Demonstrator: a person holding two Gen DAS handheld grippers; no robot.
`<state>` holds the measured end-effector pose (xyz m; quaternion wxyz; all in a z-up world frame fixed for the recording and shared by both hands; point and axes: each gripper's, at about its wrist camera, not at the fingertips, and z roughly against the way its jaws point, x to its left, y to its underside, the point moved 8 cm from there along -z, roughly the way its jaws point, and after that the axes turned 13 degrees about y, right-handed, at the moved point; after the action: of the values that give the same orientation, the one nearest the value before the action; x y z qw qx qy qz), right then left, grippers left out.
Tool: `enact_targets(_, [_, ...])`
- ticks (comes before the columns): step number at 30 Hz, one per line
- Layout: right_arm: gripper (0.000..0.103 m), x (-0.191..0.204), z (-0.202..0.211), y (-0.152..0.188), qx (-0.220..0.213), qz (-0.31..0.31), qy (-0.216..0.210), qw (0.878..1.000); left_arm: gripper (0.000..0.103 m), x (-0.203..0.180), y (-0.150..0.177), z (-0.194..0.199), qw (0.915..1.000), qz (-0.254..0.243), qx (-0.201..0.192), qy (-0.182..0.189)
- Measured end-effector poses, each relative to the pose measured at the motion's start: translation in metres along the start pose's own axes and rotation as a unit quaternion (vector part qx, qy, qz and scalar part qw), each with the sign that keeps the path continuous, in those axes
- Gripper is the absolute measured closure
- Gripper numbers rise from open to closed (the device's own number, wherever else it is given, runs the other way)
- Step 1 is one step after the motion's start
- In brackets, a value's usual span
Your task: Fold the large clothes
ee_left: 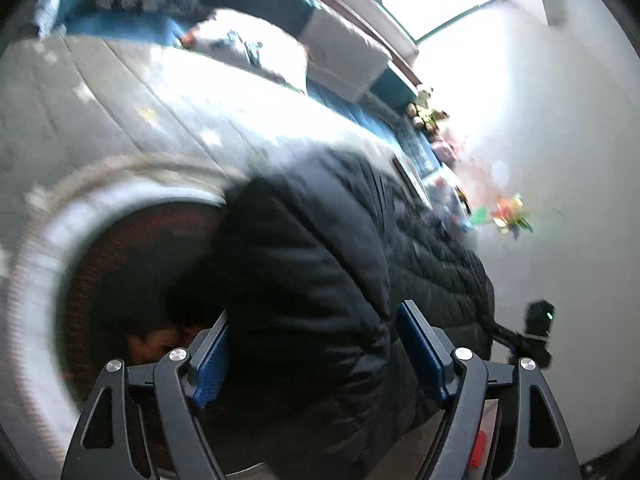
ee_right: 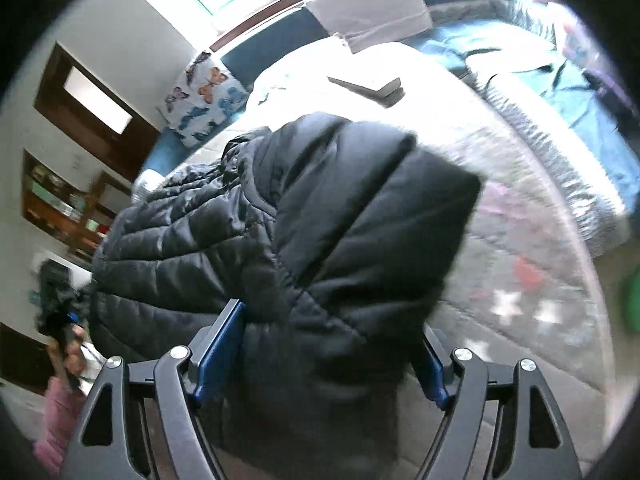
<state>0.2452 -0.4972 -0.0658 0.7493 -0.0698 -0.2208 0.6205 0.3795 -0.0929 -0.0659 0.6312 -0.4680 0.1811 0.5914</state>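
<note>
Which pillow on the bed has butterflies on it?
The butterfly pillow stands in the bed's far left corner, seen from the right gripper, white with orange and blue butterflies. The other pillow, against the headboard, is plain pale with no pictures.

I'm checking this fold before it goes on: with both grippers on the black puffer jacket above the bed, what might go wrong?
The puffer jacket bulges thickly between the right gripper fingers, so the slick fabric might slip out. It hangs bunched from the left gripper too, so it may land creased on the bed.

Black puffer jacket (ee_right: 320, 240) hides right fingers' (ee_right: 222, 344) tips; left-view bed (ee_left: 120, 112) motion-blurred.
</note>
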Motion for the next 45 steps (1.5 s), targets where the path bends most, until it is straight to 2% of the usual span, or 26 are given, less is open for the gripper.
enact_targets(2, [0.019,-0.005,0.012,0.0,-0.014,0.016,0.035,0.999,0.021,-0.003,-0.011,0.021,0.9995,-0.017,-0.014,-0.02])
enact_targets(6, [0.019,-0.004,0.042,-0.01,-0.049,0.032,0.1,0.993,0.021,-0.04,-0.022,0.041,0.995,-0.083,-0.039,-0.042])
enact_targets(8, [0.019,0.004,0.049,-0.018,-0.066,0.039,0.1,0.992,0.021,-0.07,-0.022,0.028,0.9939,-0.1,-0.04,-0.028])
enact_targets(12, [0.019,0.039,0.045,-0.038,-0.085,0.042,0.056,0.994,0.022,-0.102,-0.027,0.004,0.9934,-0.114,-0.015,0.003])
enact_targets(16, [0.019,0.069,0.018,-0.053,-0.078,0.053,0.037,0.995,0.026,-0.126,-0.036,-0.027,0.9924,-0.123,0.005,0.004])
enact_targets(18, [0.019,0.08,0.0,-0.06,-0.069,0.053,0.031,0.996,0.033,-0.126,-0.04,-0.042,0.9924,-0.122,0.016,0.007])
enact_targets(22, [0.023,0.097,-0.027,-0.072,-0.055,0.064,0.041,0.996,0.034,-0.11,-0.047,-0.073,0.9939,-0.108,0.021,0.006])
enact_targets(24, [0.027,0.102,-0.04,-0.078,-0.048,0.066,0.05,0.995,0.042,-0.095,-0.049,-0.086,0.9947,-0.099,0.028,0.004])
enact_targets(27, [0.033,0.099,-0.065,-0.082,-0.025,0.059,0.072,0.995,0.046,-0.071,-0.048,-0.105,0.9958,-0.085,0.036,-0.005])
enact_targets(30, [0.037,0.091,-0.087,-0.077,0.003,0.056,0.09,0.994,0.055,-0.045,-0.045,-0.121,0.9962,-0.068,0.051,-0.02])
enact_targets(32, [0.038,0.087,-0.093,-0.074,0.005,0.059,0.1,0.993,0.062,-0.033,-0.044,-0.128,0.9959,-0.063,0.057,-0.028])
enact_targets(33, [0.038,0.086,-0.096,-0.072,0.007,0.063,0.103,0.993,0.062,-0.03,-0.044,-0.13,0.9962,-0.06,0.057,-0.027])
enact_targets(37, [0.038,0.086,-0.089,-0.07,0.003,0.069,0.104,0.992,0.062,-0.027,-0.045,-0.126,0.9969,-0.056,0.052,-0.02])
enact_targets(42, [0.038,0.095,-0.048,-0.067,-0.029,0.079,0.09,0.992,0.062,-0.055,-0.037,-0.101,0.9938,-0.096,0.045,-0.034])
enact_targets(45, [0.037,0.104,-0.017,-0.05,-0.04,0.106,0.087,0.99,0.061,-0.079,-0.02,-0.083,0.989,-0.134,0.044,-0.044])
